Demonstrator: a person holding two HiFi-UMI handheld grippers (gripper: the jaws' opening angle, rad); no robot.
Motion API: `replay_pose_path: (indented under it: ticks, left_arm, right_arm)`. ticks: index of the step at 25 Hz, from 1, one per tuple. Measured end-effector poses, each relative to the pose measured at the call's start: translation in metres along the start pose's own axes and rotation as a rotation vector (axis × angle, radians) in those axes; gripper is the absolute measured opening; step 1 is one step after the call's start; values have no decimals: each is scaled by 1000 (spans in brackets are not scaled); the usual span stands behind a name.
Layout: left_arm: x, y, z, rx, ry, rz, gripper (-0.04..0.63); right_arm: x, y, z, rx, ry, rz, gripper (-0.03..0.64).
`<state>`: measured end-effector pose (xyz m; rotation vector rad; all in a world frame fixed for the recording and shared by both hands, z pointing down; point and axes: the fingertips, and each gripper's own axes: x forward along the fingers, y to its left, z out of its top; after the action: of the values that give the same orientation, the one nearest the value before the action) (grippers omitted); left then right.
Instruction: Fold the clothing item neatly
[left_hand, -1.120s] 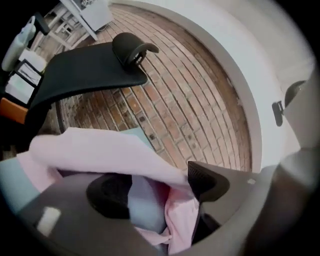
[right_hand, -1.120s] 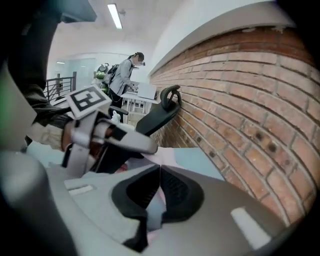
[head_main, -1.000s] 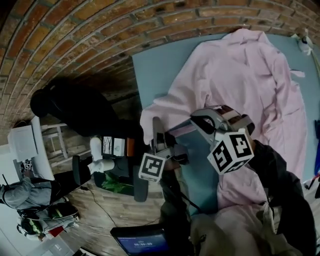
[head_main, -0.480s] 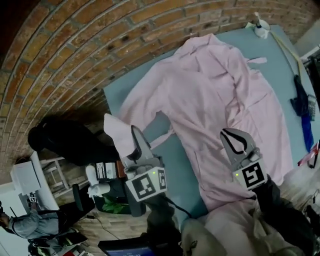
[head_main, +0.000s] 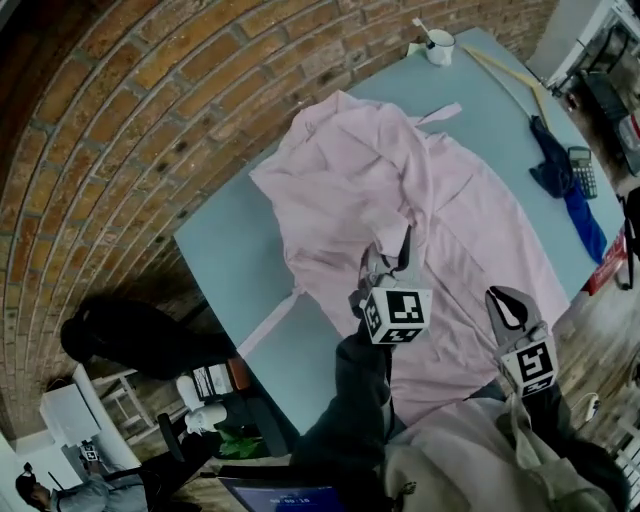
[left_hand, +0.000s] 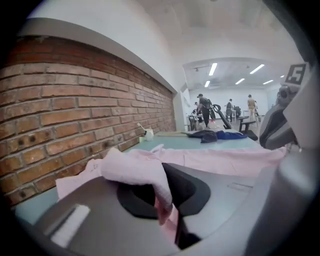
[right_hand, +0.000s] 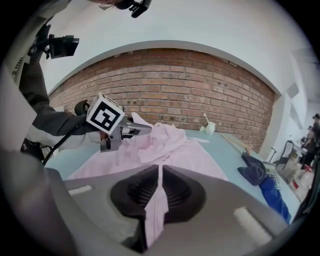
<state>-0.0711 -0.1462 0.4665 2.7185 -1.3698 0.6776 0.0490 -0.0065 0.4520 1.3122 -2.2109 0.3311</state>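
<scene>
A pale pink shirt (head_main: 470, 190) lies spread on the light blue table (head_main: 225, 245). My left gripper (head_main: 392, 252) hovers over the shirt's middle, shut on a fold of pink sleeve cloth (left_hand: 137, 172) that drapes over its lower jaw. The right gripper (head_main: 508, 308) is at the shirt's near edge on the right, shut on a thin strip of the same pink cloth (right_hand: 156, 205) running between its pads. From the right gripper view, the left gripper (right_hand: 139, 128) shows ahead, above bunched shirt cloth (right_hand: 165, 137). A narrow pink strip (head_main: 268, 322) trails across the table to the left.
A white cup (head_main: 438, 46) stands at the table's far corner, with a wooden stick (head_main: 510, 82) beside it. A dark blue cloth (head_main: 553, 165) and a calculator (head_main: 580, 172) lie at the right edge. A brick wall (head_main: 110, 110) borders the left side.
The left gripper has carried the sleeve from the table's left edge rightward over the shirt's middle. The right gripper has shifted to the shirt's near right edge.
</scene>
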Motion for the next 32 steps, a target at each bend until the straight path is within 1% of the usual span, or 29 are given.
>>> replay_pose_path:
  ticks: [1,2,3,4,6,7,8,10,11,12,13,14,15,16,17,18,19,20,21,22,23,24,25,26,27,28,29,30,32]
  left_arm:
    - [11,-20,-8,30,47,-54,34]
    - [19,-40,-20,70,114,-122,128]
    - [23,-61,-37,126,198,-195,270]
    - [24,-79,-54,201,289,-260,354]
    - [16,-106,-84,387,435,-361,480]
    - [11,-114,-93,483,482,-396,506]
    - [5,-118,-99,567,521,-419,506]
    - [-7,-116,-107,724,623,-432,509]
    - [-13,-112,-109,806,680,-413,509]
    - [-17,-108,-107,876,721,-375,509]
    - [-19,-103,-101,919,734,-326,508]
    - [-18,-100,-91,920,715,-274,508]
    - [-15,-96,-81,879,673,-222,507]
    - [-13,-92,-71,826,629,-174,422]
    - [-13,-86,-62,798,596,-130,226]
    - [-16,-79,-53,803,567,-85,210]
    - [-20,-72,-39,803,521,-39,210]
    - [-24,-66,-21,750,450,-3,210]
    - [-29,-65,-3,631,364,8,210]
    - [-33,-68,11,482,279,-16,210]
    - [-37,-78,21,350,201,-70,210]
    - [-40,-90,27,259,136,-134,209]
    - [-42,-101,30,205,90,-173,213]
    - [-44,-105,30,168,59,-167,218]
    - [-48,-104,28,128,39,-124,216]
    - [-54,-98,24,79,27,-65,167]
    - [-63,-93,21,29,14,-8,107]
    - [-75,-90,19,-17,-6,38,11]
    - [-104,-93,18,-83,-50,91,8]
  right_arm:
    - [-4,-1,-7,-9,10,-9,23]
    - [-6,-1,-12,-12,16,-12,23]
    - [-8,0,-17,-6,20,-10,23]
    - [-10,1,-20,5,24,-5,23]
    - [-14,2,-26,19,34,6,23]
    - [-15,1,-28,15,37,11,23]
    - [-16,0,-30,3,36,16,23]
    - [-18,-1,-30,-22,32,20,23]
    - [-20,-1,-29,-30,30,21,23]
    - [-22,-2,-28,-37,27,22,23]
    - [-24,-2,-27,-46,22,22,23]
    - [-26,-2,-27,-51,17,22,23]
    - [-28,-2,-27,-54,12,23,23]
    - [-30,-3,-27,-57,7,26,23]
    - [-33,-3,-27,-60,-1,29,23]
    - [-36,-3,-26,-62,-10,31,23]
    - [-39,-4,-26,-63,-18,31,23]
    - [-42,-5,-27,-62,-23,31,23]
    - [-45,-6,-30,-58,-24,32,23]
    - [-49,-7,-33,-49,-23,35,23]
    - [-52,-8,-36,-37,-20,40,23]
    - [-54,-8,-39,-22,-18,43,23]
    - [-57,-9,-41,-3,-15,44,23]
    - [-59,-11,-44,13,-11,44,23]
    - [-61,-12,-47,20,-10,43,23]
    - [-63,-15,-50,19,-13,43,23]
    - [-66,-18,-54,19,-22,44,23]
    - [-70,-22,-58,23,-36,47,21]
    - [-79,-29,-62,46,-85,64,4]
